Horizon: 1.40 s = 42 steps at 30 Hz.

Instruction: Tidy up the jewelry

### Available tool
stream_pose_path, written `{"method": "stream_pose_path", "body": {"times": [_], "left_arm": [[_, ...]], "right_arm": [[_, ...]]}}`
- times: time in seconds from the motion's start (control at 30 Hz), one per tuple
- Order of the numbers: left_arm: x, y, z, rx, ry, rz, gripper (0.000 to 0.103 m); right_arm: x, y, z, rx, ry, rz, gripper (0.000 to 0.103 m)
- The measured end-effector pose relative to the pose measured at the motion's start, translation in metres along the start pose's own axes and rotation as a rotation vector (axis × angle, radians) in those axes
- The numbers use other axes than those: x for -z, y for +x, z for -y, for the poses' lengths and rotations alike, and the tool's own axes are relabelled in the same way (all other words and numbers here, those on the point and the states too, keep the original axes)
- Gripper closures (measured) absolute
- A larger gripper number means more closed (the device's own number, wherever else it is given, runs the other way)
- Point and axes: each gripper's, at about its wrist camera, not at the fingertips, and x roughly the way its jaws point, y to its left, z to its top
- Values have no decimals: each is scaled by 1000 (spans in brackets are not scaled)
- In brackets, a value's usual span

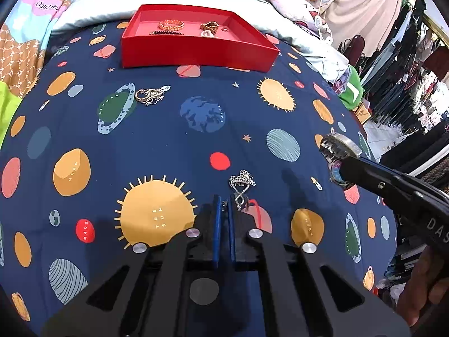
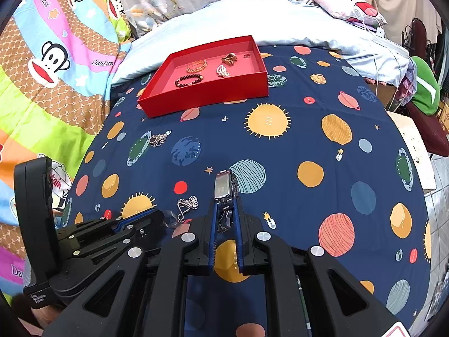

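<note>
So far, partway.
Red tray (image 2: 207, 95), upper centre: four bracelets and a ring inside.
Right gripper (image 2: 226, 216): clenched on the watch (image 2: 224, 188).
Left gripper (image 1: 223, 210): pinched shut beside the silver necklace (image 1: 242, 185), hold uncertain.
Left out: gold necklace (image 1: 150, 95), mid-left on the bedsheet (image 1: 168, 146).

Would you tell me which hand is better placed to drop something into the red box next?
Probably the right: its claw is already shut on the watch, clear of the sheet. The left claw is shut beside the silver necklace.

Planet-print bed (image 2: 308, 146), red tray (image 2: 207, 95), silver pendants (image 2: 187, 206)
</note>
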Motion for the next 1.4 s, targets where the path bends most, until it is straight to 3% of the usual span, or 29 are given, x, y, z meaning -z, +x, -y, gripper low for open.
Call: {"method": "stream_pose_path", "body": {"times": [0.53, 0.8, 0.87, 0.93, 1.03, 1.13, 1.17, 1.2, 1.4], "left_arm": [[-3, -2, -10, -37, -31, -3, 99], [-16, 15, 7, -22, 28, -25, 97], [-18, 18, 11, -9, 42, -29, 93], [-21, 21, 16, -8, 57, -29, 74], [-23, 28, 20, -5, 58, -38, 69], [-21, 32, 22, -19, 58, -41, 73], [-20, 32, 23, -17, 67, -42, 80], [-19, 33, 24, -12, 72, -53, 94], [-18, 17, 26, 30, 66, -16, 100]], "right_arm": [[2, -3, -2, -1, -2, 5, 93], [2, -6, 1, 4, 9, 8, 93], [2, -8, 5, 6, 15, 11, 93], [2, -8, 8, 8, 23, 12, 93], [2, -8, 12, 9, 30, 11, 93], [2, -7, 15, 10, 35, 11, 93], [2, -7, 16, 11, 37, 11, 93], [2, -7, 16, 10, 38, 12, 93], [2, -8, 16, 10, 39, 18, 93]]}}
